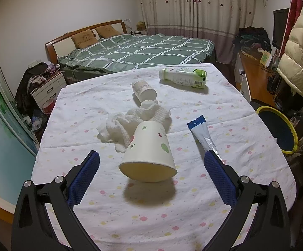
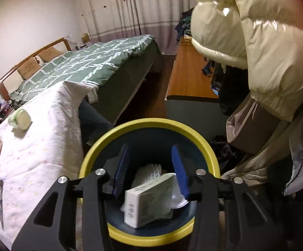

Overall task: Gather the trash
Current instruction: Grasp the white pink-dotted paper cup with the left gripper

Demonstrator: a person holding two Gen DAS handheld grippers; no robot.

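Note:
A white paper cup (image 1: 147, 150) with small printed fruits lies on its side on the table, mouth toward me. My left gripper (image 1: 151, 155) stands wide open around it, both blue pads clear of its sides. Behind the cup lie a crumpled white tissue (image 1: 130, 121), a small white pot (image 1: 144, 90), a green-and-white bottle (image 1: 182, 77) and a blue-and-silver sachet (image 1: 203, 133). My right gripper (image 2: 150, 147) hangs open over the yellow-rimmed bin (image 2: 151, 123). A white box (image 2: 149, 202) lies loose inside the bin on other white trash.
The table wears a white flowered cloth (image 1: 109, 198); the bin (image 1: 265, 108) stands off its right edge. A cream puffer jacket (image 2: 266, 52) hangs close above the bin. A green checked bed (image 1: 141, 50) and a wooden desk (image 2: 191, 73) lie beyond.

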